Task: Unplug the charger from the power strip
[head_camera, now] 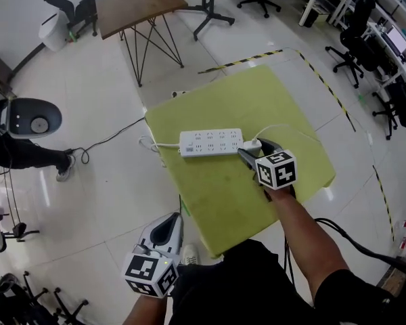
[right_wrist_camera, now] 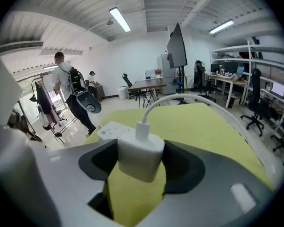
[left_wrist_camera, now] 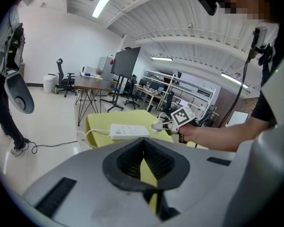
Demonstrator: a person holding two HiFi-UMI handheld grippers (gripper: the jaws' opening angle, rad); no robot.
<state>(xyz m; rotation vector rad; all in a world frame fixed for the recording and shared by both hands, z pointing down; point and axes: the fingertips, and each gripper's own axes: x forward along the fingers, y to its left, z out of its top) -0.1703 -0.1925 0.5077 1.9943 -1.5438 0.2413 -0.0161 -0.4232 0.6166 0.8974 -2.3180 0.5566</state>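
Observation:
A white power strip [head_camera: 210, 142] lies on the yellow-green table [head_camera: 223, 195], also seen in the left gripper view [left_wrist_camera: 128, 131]. My right gripper [head_camera: 252, 149] is shut on the white charger [head_camera: 252, 144] just off the strip's right end. In the right gripper view the charger [right_wrist_camera: 141, 155] sits gripped between the jaws, its white cable [right_wrist_camera: 189, 97] arching away, and the strip [right_wrist_camera: 111, 129] lies behind it to the left. Its prongs are hidden. My left gripper [head_camera: 168, 227] hangs below the table's near-left edge, shut on nothing [left_wrist_camera: 143, 148].
The strip's white cord [head_camera: 152, 144] runs off the table's left edge. A black cable [head_camera: 108, 137] trails across the floor toward a person [head_camera: 27, 154] at the left. A wooden table [head_camera: 139, 5] stands behind, with office chairs [head_camera: 352, 42] and desks at the right.

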